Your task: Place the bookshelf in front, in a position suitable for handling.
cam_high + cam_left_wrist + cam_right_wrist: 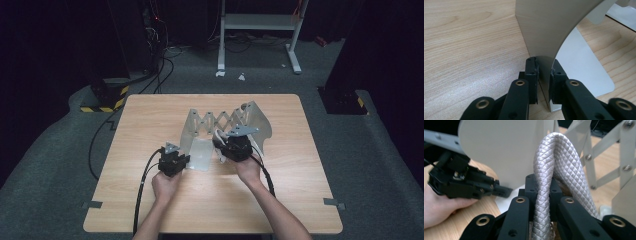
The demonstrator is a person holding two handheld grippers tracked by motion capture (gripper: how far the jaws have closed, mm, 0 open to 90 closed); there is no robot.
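A grey metal folding rack with a scissor lattice (215,122) stands in the middle of the wooden table (150,115), an end plate on each side. My left gripper (176,159) is shut on the upright panel (546,27) of the left end plate, its jaws (544,67) pinching the thin lower edge beside the flat foot (581,67). My right gripper (231,145) is shut on a silver-white braided rope (554,152), which loops up from between its jaws (543,185). The lattice (604,157) stands just behind the rope. The left gripper (466,182) and its hand show at the left of the right gripper view.
The rack's right end plate (257,120) curves up behind my right gripper. Bare tabletop lies in front of both hands and to each side. Beyond the table stand a white desk frame (257,22) and a yellow-and-black taped base (105,100), with cables (100,135) on the grey floor.
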